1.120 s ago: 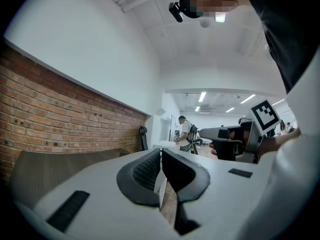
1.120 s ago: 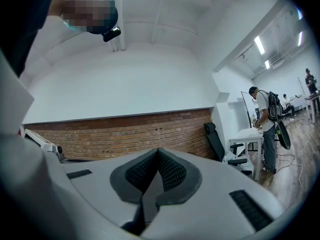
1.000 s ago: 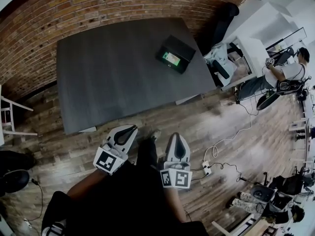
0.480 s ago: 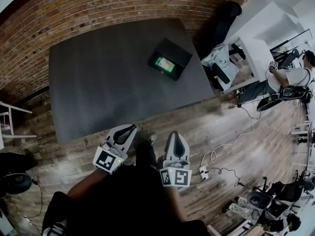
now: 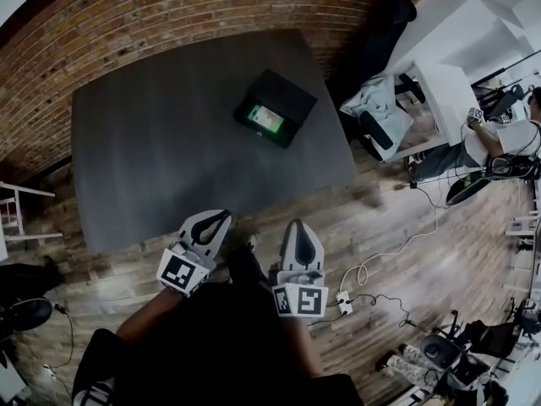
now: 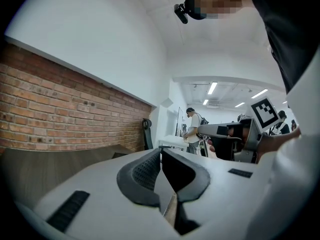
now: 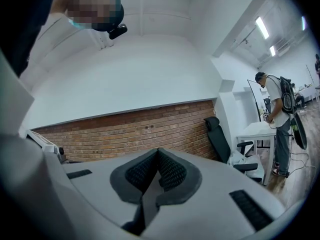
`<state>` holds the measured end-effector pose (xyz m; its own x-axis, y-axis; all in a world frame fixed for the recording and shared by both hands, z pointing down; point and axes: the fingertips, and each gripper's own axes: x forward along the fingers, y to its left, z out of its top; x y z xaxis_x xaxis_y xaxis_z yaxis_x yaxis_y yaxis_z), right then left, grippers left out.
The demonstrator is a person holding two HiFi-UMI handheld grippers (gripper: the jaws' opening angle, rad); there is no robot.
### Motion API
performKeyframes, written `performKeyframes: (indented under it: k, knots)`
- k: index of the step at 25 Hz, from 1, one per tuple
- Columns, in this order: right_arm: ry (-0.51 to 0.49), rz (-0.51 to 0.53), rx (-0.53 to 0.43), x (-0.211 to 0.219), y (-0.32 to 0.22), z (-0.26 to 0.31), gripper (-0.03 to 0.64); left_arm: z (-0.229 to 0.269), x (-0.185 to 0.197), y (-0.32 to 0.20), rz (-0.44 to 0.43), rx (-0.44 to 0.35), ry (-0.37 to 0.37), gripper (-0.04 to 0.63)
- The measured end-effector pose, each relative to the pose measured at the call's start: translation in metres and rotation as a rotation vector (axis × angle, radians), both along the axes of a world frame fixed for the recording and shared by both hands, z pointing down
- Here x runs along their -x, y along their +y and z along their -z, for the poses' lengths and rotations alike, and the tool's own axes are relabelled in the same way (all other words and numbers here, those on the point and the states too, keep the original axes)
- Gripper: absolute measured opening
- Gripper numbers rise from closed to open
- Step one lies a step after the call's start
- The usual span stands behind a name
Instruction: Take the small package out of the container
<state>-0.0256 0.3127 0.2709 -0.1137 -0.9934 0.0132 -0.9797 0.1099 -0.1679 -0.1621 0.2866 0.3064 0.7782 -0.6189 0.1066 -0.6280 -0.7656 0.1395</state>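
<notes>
A black open container (image 5: 275,106) stands on the far right part of a dark grey table (image 5: 152,142), and a small green package (image 5: 266,118) lies inside it. My left gripper (image 5: 217,218) and right gripper (image 5: 297,229) hover over the wooden floor just short of the table's near edge, both well away from the container. In the left gripper view the left gripper (image 6: 160,151) has its jaws closed together with nothing between them. The right gripper (image 7: 158,152) in its own view is also shut and empty.
A brick wall (image 5: 169,15) runs behind the table. A black office chair (image 5: 380,32) and white desks (image 5: 456,66) stand to the right, where a person (image 5: 507,134) sits. Cables and a power strip (image 5: 345,299) lie on the floor at the right.
The table and container have slid down and left in the head view as I have moved closer to the table. Both grippers stay shut and level.
</notes>
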Motion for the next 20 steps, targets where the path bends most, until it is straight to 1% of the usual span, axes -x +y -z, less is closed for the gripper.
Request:
performKeyframes:
  k: [4, 11, 16, 20]
  knots:
    - [0.0, 0.018, 0.011, -0.032, -0.02, -0.003, 0.025, -0.006, -0.027, -0.022, 0.023, 0.01, -0.032, 0.041]
    - [-0.002, 0.056, 0.033, -0.081, -0.046, -0.015, 0.025, -0.007, -0.076, -0.049, 0.05, 0.007, -0.051, 0.041]
    - [-0.014, 0.058, 0.032, -0.105, -0.059, -0.018, 0.025, -0.009, -0.099, -0.058, 0.042, 0.015, -0.071, 0.041]
    - [-0.022, 0.069, 0.035, -0.112, -0.066, -0.02, 0.025, -0.012, -0.111, -0.064, 0.046, 0.029, -0.075, 0.042]
